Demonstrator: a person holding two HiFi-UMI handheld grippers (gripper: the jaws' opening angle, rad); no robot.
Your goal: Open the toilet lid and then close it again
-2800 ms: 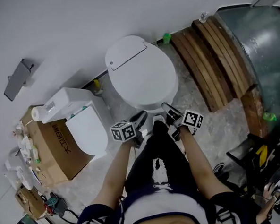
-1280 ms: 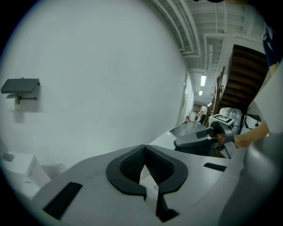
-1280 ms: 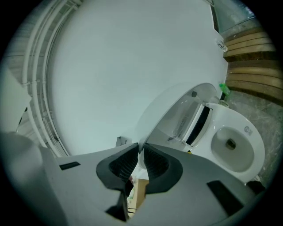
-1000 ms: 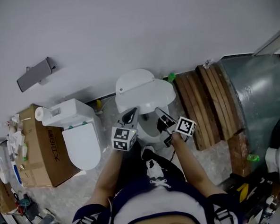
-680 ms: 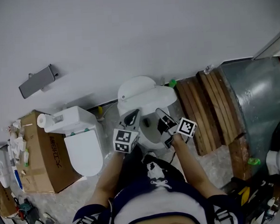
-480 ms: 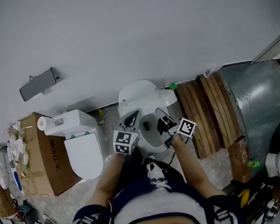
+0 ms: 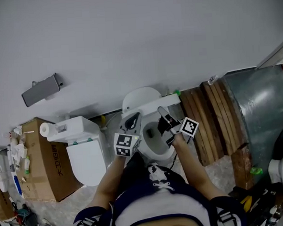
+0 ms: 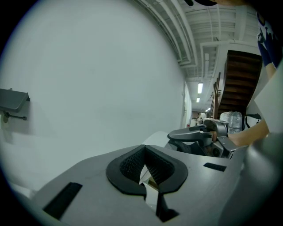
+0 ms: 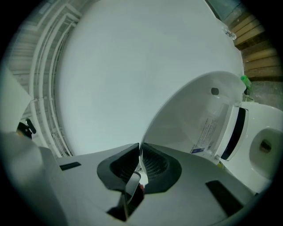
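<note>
The white toilet (image 7: 159,154) stands against the wall with its lid (image 7: 141,98) tilted steeply up and the bowl (image 7: 151,133) showing. My right gripper (image 7: 162,116) is shut on the lid's thin rim (image 9: 146,132); its jaws have just been closing, with the rim between the pads. The lid's underside (image 9: 199,114) with a label fills the right gripper view, the seat (image 9: 261,132) to its right. My left gripper (image 7: 130,122) is shut and sits at the lid's left side. In the left gripper view, the lid (image 8: 155,137) shows just behind its closed pads (image 8: 132,164).
A second white toilet (image 7: 81,152) and a cardboard box (image 7: 37,164) stand at the left, with a paper roll (image 7: 46,129) on top. Wooden planks (image 7: 213,115) lean on a grey metal tank (image 7: 260,103) at the right. A grey fixture (image 7: 42,90) hangs on the wall.
The lid has swung from flat on the seat to steeply raised, uncovering the bowl. Both grippers have risen with it toward the wall.
</note>
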